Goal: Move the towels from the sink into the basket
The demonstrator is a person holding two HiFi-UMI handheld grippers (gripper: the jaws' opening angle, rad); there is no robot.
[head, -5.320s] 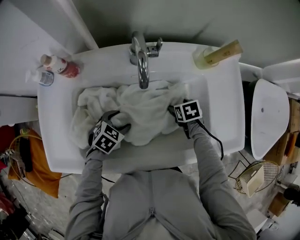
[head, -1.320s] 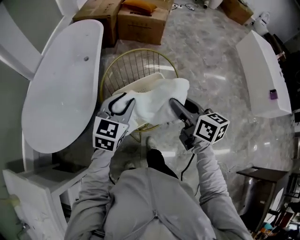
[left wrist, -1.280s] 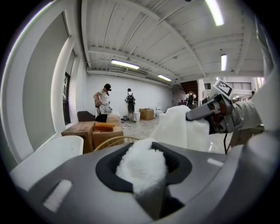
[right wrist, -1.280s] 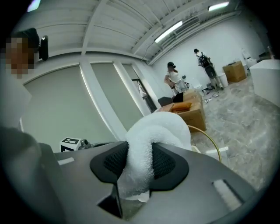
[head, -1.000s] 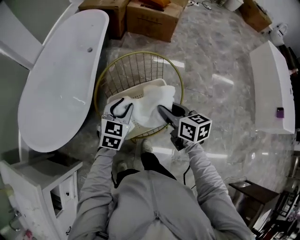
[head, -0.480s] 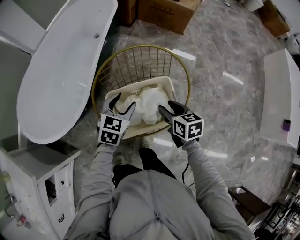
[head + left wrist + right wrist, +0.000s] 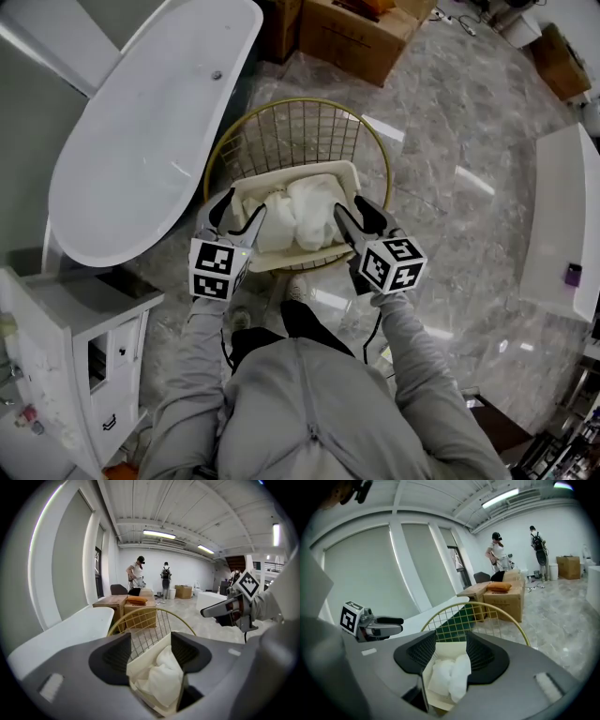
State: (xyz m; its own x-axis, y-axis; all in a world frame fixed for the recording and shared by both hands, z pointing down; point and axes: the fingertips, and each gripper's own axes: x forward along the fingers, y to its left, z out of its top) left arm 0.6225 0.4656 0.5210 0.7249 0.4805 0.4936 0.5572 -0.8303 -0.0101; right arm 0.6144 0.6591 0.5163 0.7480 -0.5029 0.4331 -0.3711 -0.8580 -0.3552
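A white towel (image 7: 291, 214) lies crumpled inside a cream plastic bin (image 7: 349, 169), which sits in a round gold wire basket (image 7: 300, 105) on the marble floor. My left gripper (image 7: 241, 203) hovers over the bin's near left corner, jaws apart and empty. My right gripper (image 7: 351, 204) hovers at the near right corner, also open and empty. In the left gripper view the towel (image 7: 161, 677) shows below and between the spread fingers (image 7: 115, 656). The right gripper view shows the towel (image 7: 450, 677) down in the bin, clear of the pads. The sink is out of view.
A long white bathtub (image 7: 141, 141) stands to the left of the basket. Cardboard boxes (image 7: 361, 33) sit behind it. A white cabinet (image 7: 56, 328) is at my near left, a white counter (image 7: 562, 225) at the right. Two people (image 7: 136, 576) stand far off.
Both grippers carried the towel over the basket, opened and let it go. It has dropped into the cream bin. The grippers now hang just above the bin's near edge.
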